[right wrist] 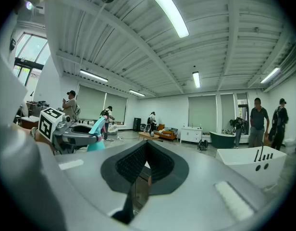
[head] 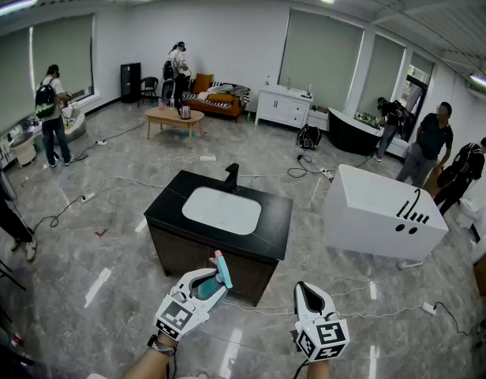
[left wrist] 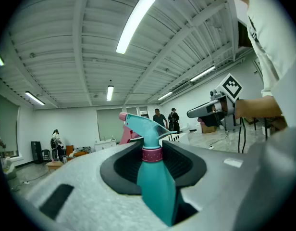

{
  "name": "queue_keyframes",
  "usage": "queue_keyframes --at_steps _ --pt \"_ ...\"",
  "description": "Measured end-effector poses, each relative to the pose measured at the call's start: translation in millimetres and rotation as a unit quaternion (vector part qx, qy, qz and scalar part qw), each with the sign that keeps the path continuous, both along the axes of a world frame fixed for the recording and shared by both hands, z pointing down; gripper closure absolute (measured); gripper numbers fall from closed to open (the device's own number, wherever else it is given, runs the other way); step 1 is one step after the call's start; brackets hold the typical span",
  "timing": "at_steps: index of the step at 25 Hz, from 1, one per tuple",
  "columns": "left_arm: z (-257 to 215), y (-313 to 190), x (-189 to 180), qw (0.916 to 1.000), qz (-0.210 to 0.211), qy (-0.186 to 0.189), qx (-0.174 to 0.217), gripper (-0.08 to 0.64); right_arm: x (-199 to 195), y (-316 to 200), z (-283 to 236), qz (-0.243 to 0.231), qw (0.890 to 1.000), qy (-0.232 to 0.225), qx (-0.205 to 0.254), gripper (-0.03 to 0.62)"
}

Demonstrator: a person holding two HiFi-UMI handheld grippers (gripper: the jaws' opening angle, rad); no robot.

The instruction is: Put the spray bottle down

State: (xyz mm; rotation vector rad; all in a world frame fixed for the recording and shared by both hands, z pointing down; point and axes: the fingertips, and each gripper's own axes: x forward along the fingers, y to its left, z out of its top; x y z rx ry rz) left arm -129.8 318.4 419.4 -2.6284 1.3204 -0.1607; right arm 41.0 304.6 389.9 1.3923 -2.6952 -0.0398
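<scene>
Teal spray bottle (left wrist: 155, 189) clamped in left hand-held gripper (left wrist: 154, 154); right hand-held gripper (right wrist: 147, 148) closed, empty.

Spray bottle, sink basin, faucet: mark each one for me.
spray bottle (left wrist: 155, 186), left gripper view, on its teal body below the pink collar.
sink basin (head: 221, 210), head view, on the white bowl's bare middle.
faucet (head: 231, 177), head view, on its black upright body.

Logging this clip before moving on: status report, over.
Left gripper shut on spray bottle, held aloft. Right gripper shut, empty. Bottle not yet down; sink counter ahead, nothing between.
</scene>
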Motion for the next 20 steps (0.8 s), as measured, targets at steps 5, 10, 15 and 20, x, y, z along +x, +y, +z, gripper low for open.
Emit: queue_keyframes --at_steps 5,10,15,20 --pt "1.7 -6.1 -3.2 1.0000 -0.004 0.002 -0.001 0.423 -4.4 -5.3 1.6 -0.004 1.000 0.000 0.002 0.584" --pt "-1.6 -8.1 4.4 1.0000 -0.006 -0.001 0.003 0.423 2.1 -2.6 -8.3 -0.018 0.999 -0.031 0.017 0.584" --pt "-2.5 -7.3 15.7 1.0000 -0.010 -0.001 0.002 0.423 12.9 0.2 -8.5 -0.038 0.999 -0.022 0.019 0.584" --pt "-1.7 -4.4 33.3 0.9999 -0.016 0.004 -0.004 0.424 30.6 2.6 -7.3 -0.055 0.998 -0.023 0.013 0.586"
